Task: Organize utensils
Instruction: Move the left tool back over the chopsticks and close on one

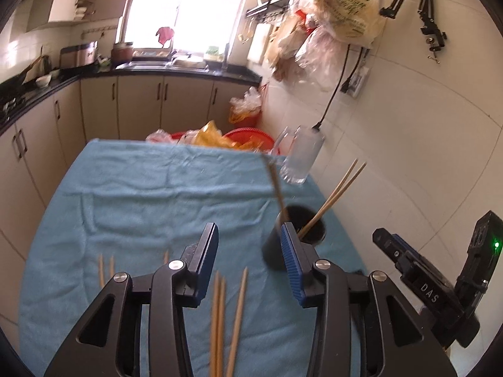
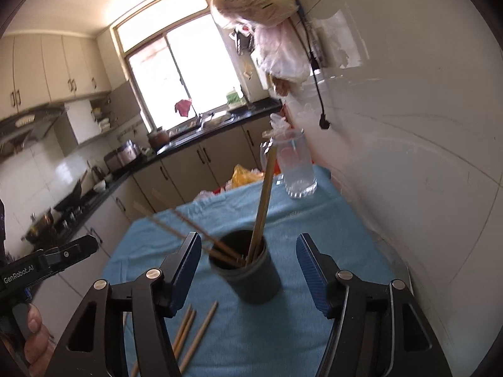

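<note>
A dark cup [image 1: 279,245] [image 2: 254,279] stands on the blue towel [image 1: 141,194] [image 2: 267,330] and holds several wooden chopsticks [image 1: 333,198] [image 2: 262,210] that lean out of it. More loose chopsticks [image 1: 221,323] [image 2: 196,336] lie on the towel in front of it. My left gripper [image 1: 248,260] is open and empty, above the loose chopsticks and left of the cup. My right gripper [image 2: 248,270] is open and empty, its fingers on either side of the cup without touching it. The right gripper's body also shows in the left wrist view [image 1: 440,286].
A clear glass mug [image 1: 298,157] [image 2: 297,169] stands at the far right of the towel by the white wall. Red basins and plastic bags [image 1: 220,138] sit beyond the table's far edge. Cabinets and a black counter [image 1: 176,73] run behind.
</note>
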Tool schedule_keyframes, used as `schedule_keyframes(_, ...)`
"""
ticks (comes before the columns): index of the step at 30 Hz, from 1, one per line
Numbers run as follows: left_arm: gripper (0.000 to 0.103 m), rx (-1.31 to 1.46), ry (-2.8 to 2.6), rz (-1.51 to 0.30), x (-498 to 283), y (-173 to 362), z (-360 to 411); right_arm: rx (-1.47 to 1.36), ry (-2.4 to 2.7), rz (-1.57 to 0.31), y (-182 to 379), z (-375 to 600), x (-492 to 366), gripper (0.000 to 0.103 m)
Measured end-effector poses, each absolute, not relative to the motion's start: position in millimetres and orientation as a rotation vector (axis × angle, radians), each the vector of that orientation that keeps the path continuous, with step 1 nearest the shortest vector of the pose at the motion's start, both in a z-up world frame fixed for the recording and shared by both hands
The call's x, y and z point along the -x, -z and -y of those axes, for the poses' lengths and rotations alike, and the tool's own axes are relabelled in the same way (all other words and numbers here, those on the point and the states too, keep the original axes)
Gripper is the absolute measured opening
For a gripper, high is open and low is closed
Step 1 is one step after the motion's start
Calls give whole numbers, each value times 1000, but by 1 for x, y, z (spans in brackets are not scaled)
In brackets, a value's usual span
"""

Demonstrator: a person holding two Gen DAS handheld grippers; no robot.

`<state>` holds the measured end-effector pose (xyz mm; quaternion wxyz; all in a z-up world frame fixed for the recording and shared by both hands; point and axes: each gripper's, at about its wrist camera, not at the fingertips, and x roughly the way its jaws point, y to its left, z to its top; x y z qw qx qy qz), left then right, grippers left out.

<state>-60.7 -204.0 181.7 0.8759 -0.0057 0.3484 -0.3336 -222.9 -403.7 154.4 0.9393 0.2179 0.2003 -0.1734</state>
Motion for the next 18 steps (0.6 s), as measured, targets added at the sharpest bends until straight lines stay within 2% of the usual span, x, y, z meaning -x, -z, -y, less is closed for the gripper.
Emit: schedule_keyframes(18,40,71,557,-885,63,-104,111,-429,258,-605,-92,341,207,67)
